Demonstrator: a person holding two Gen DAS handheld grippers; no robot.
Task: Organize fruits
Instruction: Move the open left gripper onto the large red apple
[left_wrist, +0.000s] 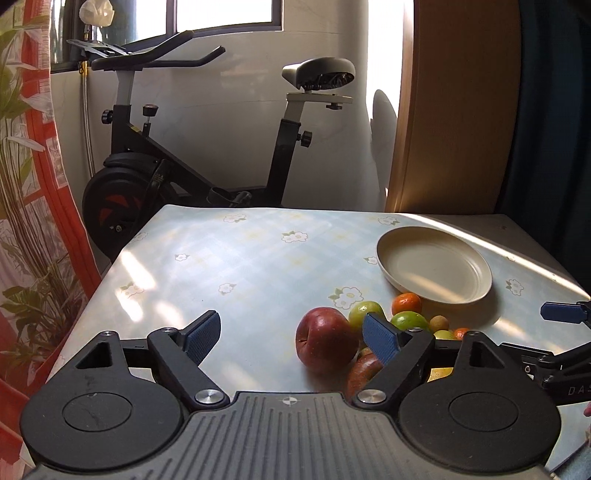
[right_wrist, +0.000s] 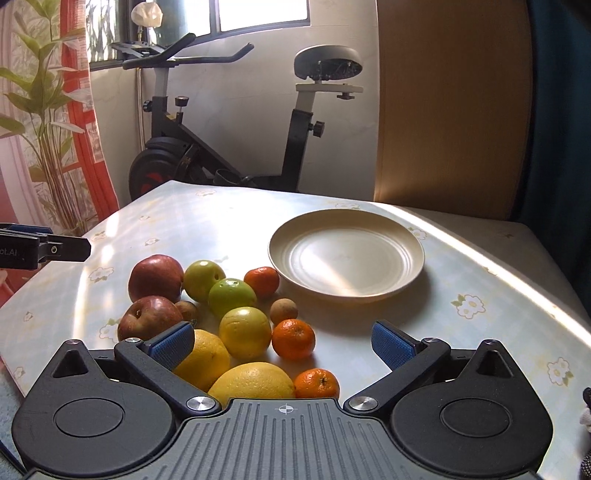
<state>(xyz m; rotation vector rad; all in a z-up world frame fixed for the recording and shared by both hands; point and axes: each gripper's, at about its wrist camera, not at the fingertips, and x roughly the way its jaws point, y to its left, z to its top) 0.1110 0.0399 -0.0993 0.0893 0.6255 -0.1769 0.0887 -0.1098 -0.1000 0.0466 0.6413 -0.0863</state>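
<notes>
A pile of fruit lies on the flowered tablecloth (right_wrist: 207, 221) beside a cream plate (right_wrist: 345, 221) with nothing on it. In the right wrist view I see two red apples (right_wrist: 156, 277), green apples (right_wrist: 231, 297), yellow citrus (right_wrist: 244, 332), tangerines (right_wrist: 261, 280) and small brown fruits (right_wrist: 283, 311). My right gripper (right_wrist: 282, 339) is open just above the near fruit, a tangerine (right_wrist: 293, 339) in line with its gap. My left gripper (left_wrist: 291, 330) is open; a red apple (left_wrist: 325, 343) sits between its jaws close to the right pad (left_wrist: 378, 338), far from the left one. The plate (left_wrist: 391, 243) is beyond, at the right.
An exercise bike (left_wrist: 192, 155) stands behind the table by the window. A red patterned curtain (left_wrist: 33, 206) hangs at the left, a wooden panel (left_wrist: 454, 110) at the right. The table's left half (left_wrist: 207, 266) carries no objects. The left gripper's tip (right_wrist: 48, 251) shows at the right view's left edge.
</notes>
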